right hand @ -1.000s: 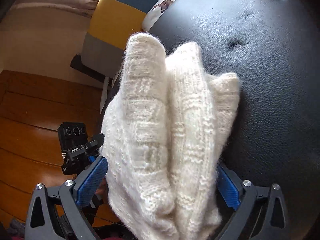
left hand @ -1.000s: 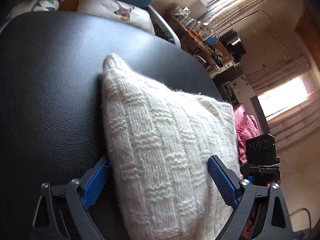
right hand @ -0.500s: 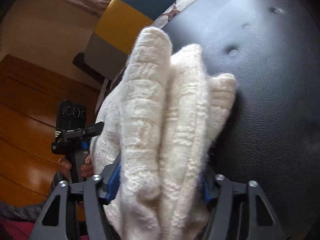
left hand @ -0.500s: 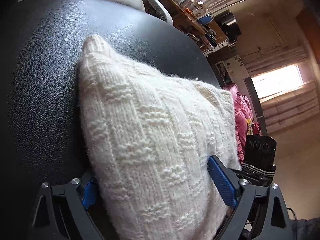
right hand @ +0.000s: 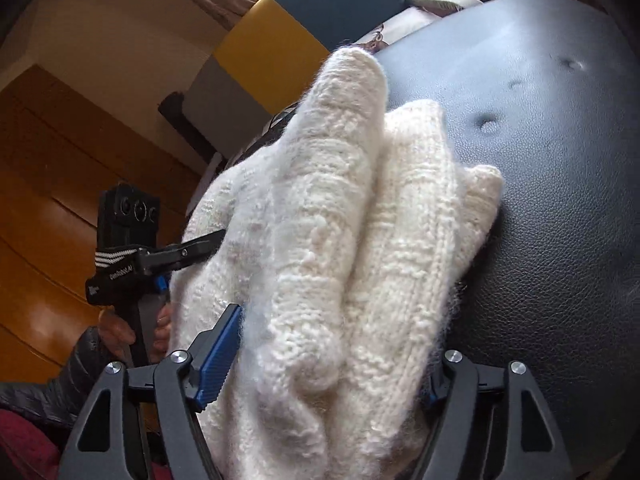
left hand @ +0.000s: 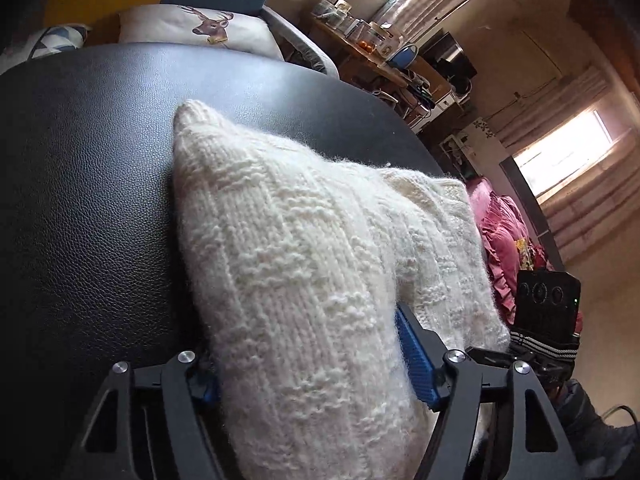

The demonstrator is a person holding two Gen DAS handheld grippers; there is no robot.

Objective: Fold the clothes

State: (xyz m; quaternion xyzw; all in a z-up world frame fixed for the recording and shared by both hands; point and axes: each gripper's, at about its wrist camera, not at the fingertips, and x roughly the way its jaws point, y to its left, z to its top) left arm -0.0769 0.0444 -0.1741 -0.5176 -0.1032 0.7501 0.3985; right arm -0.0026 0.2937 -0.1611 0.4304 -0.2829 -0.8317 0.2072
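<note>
Two grippers clamped on one cream, chunky-knit woollen garment [left hand: 304, 280], bunched into several thick layers on the black padded leather surface [left hand: 88, 200]. Left gripper [left hand: 308, 372]: blue pads pressed into the near end of the bundle. Right gripper [right hand: 332, 360]: closed likewise across stacked folds of the same knit [right hand: 340, 240], one blue pad showing, the other sunk in wool. Garment lying toward the surface's right edge, one rounded corner pointing at its far edge.

Handling, as a judgement: soft, springy, bulky, fairly light; fuzzy enough not to slip, loose-stitched enough to snag or stretch under a hard pull. Layers likely to slide apart unless pinched through the whole thickness. Best hold: near a folded edge or corner, all layers together, not a single ply.

Surface smooth, slightly glossy, dimpled by button tufts [right hand: 486, 125]. Beyond its far edge, a white cushion printed with a deer [left hand: 200, 28] and a yellow-and-teal backrest [right hand: 288, 28]. Beyond the right edge, crumpled pink fabric [left hand: 504, 240], a cluttered wooden shelf [left hand: 372, 52], a bright window [left hand: 568, 148]; wooden floor [right hand: 48, 168] below.
</note>
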